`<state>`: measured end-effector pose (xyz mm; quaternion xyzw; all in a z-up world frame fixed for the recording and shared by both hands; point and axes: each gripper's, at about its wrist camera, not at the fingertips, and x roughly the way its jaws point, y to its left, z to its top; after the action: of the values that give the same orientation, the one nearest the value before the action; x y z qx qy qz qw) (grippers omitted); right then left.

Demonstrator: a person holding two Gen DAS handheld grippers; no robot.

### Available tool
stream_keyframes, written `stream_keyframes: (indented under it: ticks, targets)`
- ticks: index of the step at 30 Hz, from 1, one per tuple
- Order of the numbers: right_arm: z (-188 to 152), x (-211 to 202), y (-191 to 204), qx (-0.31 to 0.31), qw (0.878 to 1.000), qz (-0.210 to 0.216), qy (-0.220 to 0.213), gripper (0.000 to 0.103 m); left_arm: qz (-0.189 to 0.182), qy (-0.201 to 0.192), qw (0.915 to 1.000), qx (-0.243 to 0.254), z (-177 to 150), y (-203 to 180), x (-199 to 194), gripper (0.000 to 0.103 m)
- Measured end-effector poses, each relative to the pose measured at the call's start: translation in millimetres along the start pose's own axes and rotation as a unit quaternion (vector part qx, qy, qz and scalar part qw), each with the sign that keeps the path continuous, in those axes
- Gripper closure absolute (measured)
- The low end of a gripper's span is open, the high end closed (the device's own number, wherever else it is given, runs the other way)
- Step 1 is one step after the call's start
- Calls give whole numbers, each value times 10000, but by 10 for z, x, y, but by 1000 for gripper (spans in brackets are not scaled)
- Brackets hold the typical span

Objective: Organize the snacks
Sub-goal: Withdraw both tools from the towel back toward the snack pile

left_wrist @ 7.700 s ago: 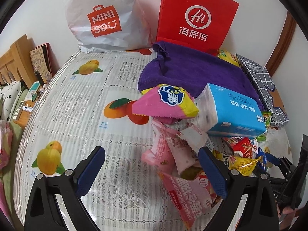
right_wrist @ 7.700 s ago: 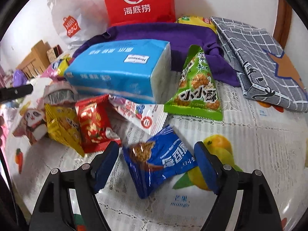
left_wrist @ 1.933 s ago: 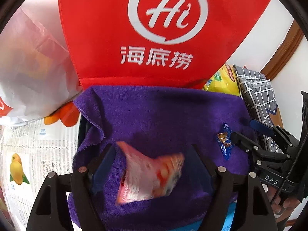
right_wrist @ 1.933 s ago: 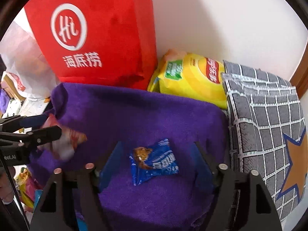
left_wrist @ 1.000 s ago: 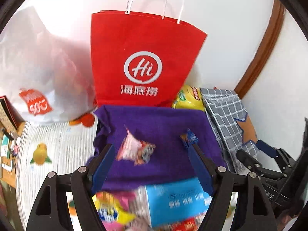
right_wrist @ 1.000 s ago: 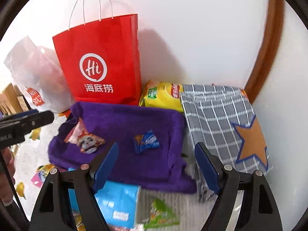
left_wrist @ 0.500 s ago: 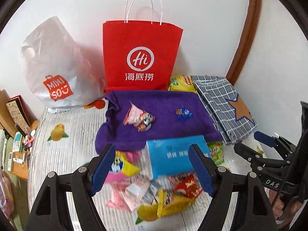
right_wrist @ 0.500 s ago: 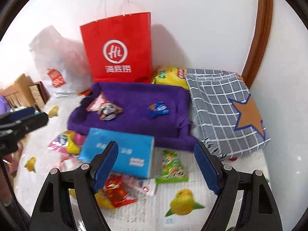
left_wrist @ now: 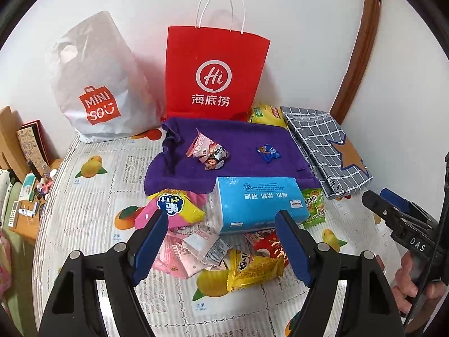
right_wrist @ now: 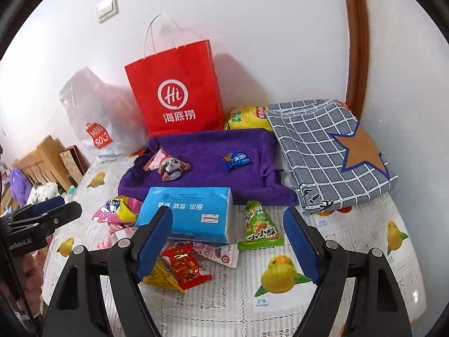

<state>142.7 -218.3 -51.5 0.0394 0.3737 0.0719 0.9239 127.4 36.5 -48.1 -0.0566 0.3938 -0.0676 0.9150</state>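
Progress looks early from where I sit: only two lots of snacks lie on the purple towel [left_wrist: 235,151], a pink panda packet [left_wrist: 209,153] toward its left and a small blue packet [left_wrist: 268,153] toward its right, well apart from each other. I read the towel as the collecting spot, though that is my judgement. Most of the snacks are not yet moved: the loose heap [left_wrist: 224,250] of pink, red and yellow wrappers lies on the fruit-print tablecloth [left_wrist: 92,196] in front of the blue tissue pack [left_wrist: 258,203], with a green triangular packet [right_wrist: 259,229] just beside the pack's right end. My left gripper [left_wrist: 221,243] hangs above the heap with its jaws wide and nothing between them; my right gripper [right_wrist: 227,245] is likewise spread wide and empty, over the red packet [right_wrist: 186,265] and the green one. I'd say each tool has a clear pick below it.
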Motion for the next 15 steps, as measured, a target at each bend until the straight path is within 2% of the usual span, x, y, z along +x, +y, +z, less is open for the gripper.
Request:
stream_keyframes:
  ticks: [4, 8, 15]
  targets:
    - [-54, 27, -55, -141, 9998, -101, 63, 22, -18, -46, 10000, -61, -67, 24, -9, 26]
    - [-131, 102, -122, -312, 9990, -247, 194, 22, 423, -139, 9990, 36, -130, 41, 33, 26]
    - [-307, 304, -307, -401, 9971, -611, 213, 23, 267, 381, 9988, -135, -203, 174, 320, 26]
